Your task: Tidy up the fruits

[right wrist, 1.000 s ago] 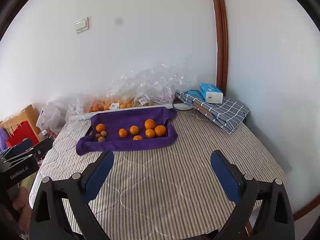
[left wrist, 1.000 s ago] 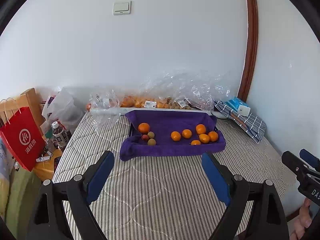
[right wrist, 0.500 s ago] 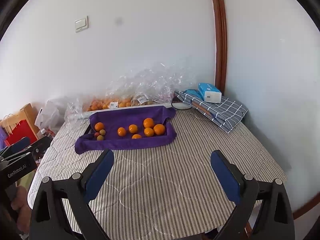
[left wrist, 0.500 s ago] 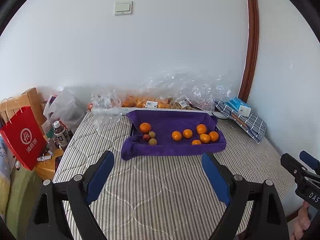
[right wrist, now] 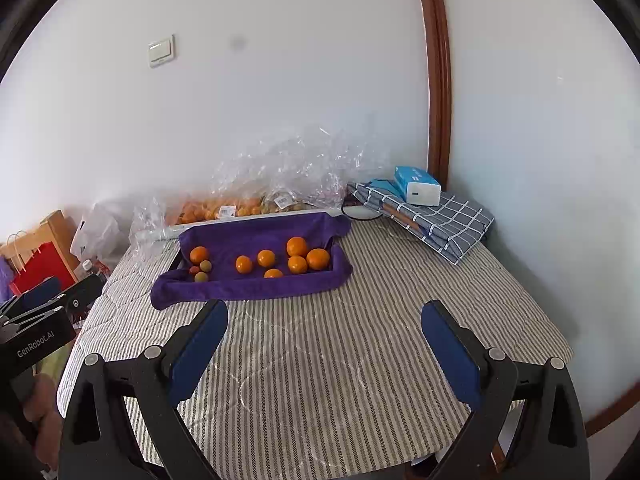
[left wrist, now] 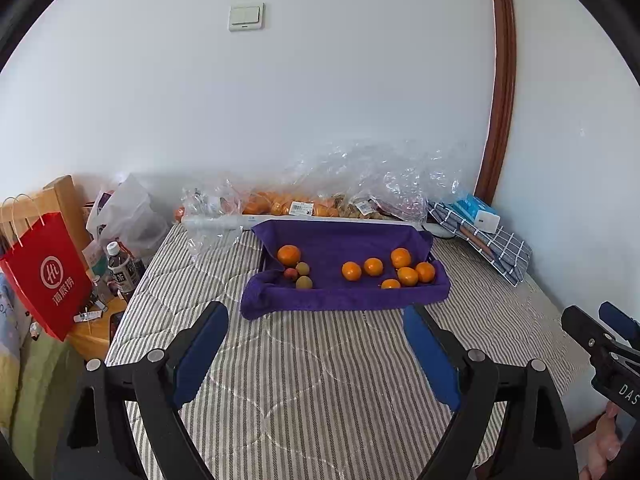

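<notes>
A tray lined with a purple towel (left wrist: 344, 240) (right wrist: 256, 236) sits at the far side of a striped table. Several oranges (left wrist: 400, 258) (right wrist: 297, 246) lie on its right half. On its left lie one orange (left wrist: 289, 255) (right wrist: 198, 255), two small greenish fruits (left wrist: 304, 282) (right wrist: 201, 277) and a small red fruit (left wrist: 290, 273). My left gripper (left wrist: 316, 340) is open and empty, well short of the tray. My right gripper (right wrist: 324, 332) is open and empty, also short of the tray.
Clear plastic bags of fruit (left wrist: 320, 204) (right wrist: 248, 204) lie behind the tray by the wall. A folded checked cloth (left wrist: 496, 244) (right wrist: 436, 220) with a tissue pack (right wrist: 416, 186) is at the back right. A red bag (left wrist: 48, 272) and a bottle (left wrist: 120, 272) stand left of the table.
Both grippers have drifted slightly; the tray sits a little higher in both views. Nothing was taken hold of or moved.
</notes>
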Available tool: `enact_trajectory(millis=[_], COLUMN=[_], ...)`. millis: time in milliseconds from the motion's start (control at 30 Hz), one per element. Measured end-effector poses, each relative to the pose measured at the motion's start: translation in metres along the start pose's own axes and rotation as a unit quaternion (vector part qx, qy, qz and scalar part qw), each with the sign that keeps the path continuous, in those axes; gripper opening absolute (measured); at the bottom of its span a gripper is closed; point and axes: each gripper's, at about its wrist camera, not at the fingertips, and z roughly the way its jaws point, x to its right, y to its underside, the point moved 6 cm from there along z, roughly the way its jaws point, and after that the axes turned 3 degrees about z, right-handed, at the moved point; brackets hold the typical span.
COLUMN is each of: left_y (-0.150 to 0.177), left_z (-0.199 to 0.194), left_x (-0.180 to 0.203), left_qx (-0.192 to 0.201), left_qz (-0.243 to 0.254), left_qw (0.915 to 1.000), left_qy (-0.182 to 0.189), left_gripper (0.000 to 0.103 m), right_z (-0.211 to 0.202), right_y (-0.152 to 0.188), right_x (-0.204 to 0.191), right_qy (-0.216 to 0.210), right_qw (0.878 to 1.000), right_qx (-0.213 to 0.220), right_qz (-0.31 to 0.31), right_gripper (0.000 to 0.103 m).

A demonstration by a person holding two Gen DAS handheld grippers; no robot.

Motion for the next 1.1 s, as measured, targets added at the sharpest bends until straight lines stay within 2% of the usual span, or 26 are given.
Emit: enact_trajectory(millis=[1100], left_y=[-0.0009], left_z=[-0.0058], left_x=[0.0024], left_qx=[0.004], left_qz=[-0.002], left_qw=[1.0000], left_qy=[0.001], left_gripper=[0.089], right_z=[-0.0059], right_y=[-0.0021], right_x=[-0.0011], right_qy=[-0.003], right_qw=[1.000], right_qx=[0.005], right_qz=[0.002], right_gripper=[0.097])
